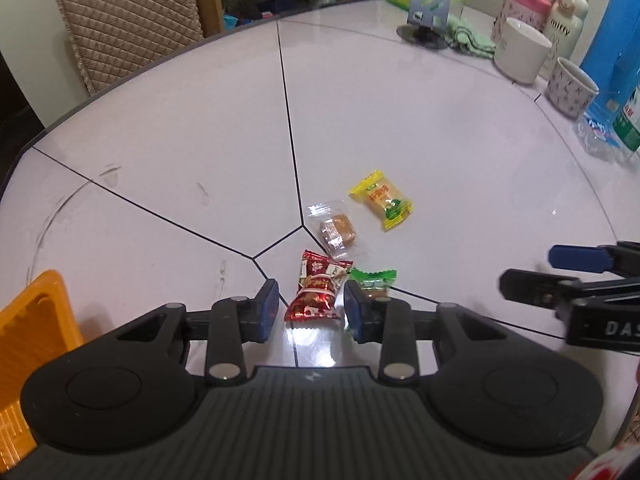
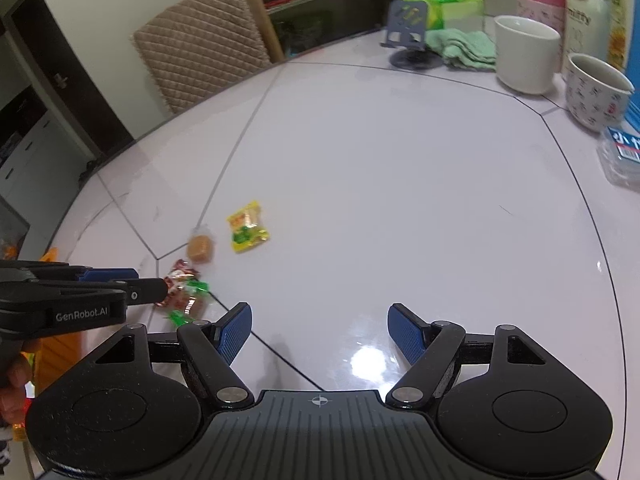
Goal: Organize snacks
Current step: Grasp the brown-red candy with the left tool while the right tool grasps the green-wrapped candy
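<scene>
Bright overhead glare on the glossy table [image 1: 400,128]; fisheye-bent edges, slight motion blur.

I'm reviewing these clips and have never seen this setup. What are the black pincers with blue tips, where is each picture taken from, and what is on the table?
No robot here: a person holds a two-finger gripper in each hand, each carrying a fisheye camera looking along its fingers. One picture looks from the left gripper, the other from the right gripper.

On the white table lie four wrapped snacks: a red packet, a green-wrapped candy, a clear-wrapped brown sweet and a yellow packet. An orange tray sits at the left edge; mugs stand behind.

The left jaws straddle the red packet without visibly pinching it. The right gripper is open, holding nothing.
</scene>
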The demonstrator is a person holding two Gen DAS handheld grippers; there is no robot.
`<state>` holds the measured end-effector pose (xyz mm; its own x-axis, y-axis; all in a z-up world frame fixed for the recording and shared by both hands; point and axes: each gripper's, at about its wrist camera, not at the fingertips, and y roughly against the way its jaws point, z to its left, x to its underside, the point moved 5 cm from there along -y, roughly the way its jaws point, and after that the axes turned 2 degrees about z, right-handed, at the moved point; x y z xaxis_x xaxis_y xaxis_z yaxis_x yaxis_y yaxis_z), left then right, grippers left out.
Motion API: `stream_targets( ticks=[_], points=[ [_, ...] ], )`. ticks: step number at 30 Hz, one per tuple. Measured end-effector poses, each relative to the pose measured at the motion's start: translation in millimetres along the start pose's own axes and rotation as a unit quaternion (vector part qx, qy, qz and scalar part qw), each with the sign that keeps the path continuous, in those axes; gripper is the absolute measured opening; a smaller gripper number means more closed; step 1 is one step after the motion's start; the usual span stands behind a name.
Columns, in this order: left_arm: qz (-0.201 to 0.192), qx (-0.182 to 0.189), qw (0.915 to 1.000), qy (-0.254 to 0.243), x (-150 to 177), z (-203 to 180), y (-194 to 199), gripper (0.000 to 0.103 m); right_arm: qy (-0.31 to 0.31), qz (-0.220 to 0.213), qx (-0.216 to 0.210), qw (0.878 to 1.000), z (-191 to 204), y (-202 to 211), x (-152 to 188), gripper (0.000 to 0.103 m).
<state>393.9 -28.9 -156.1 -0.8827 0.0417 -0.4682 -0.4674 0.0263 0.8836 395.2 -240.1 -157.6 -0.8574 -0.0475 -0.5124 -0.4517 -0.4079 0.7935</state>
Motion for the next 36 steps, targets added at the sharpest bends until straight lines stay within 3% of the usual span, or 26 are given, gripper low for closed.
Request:
stream_targets(
  ticks=[7,13,26,30,36],
  points=[
    [0.015,0.002,0.9998,-0.015,-2.2,0.1,-14.3,0.030,-0.018,0.003,0.012,1.000,-13.6,-0.2,0.8,0.076],
    [0.017,0.002,0.9998,-0.006,-1.6,2.4,-17.8,0.022,-0.013,0.001,0.008,1.000,-8.3,-1.4,-1.0,0.076],
    [-0.021,0.002,0.9976,0.066,6.3,29.2,25.7,0.021,0.055,0.006,-0.044,0.998,50.8,-20.7,-2.0,0.075],
    [-0.032,-0.004,0.9960,0.083,10.3,39.5,41.0,0.021,0.084,0.016,-0.062,0.994,72.1,-31.0,1.4,0.057],
    [-0.038,-0.016,0.9938,0.103,20.5,52.8,52.2,0.021,0.099,0.032,-0.071,0.992,96.1,-48.1,8.0,0.045]
  ],
)
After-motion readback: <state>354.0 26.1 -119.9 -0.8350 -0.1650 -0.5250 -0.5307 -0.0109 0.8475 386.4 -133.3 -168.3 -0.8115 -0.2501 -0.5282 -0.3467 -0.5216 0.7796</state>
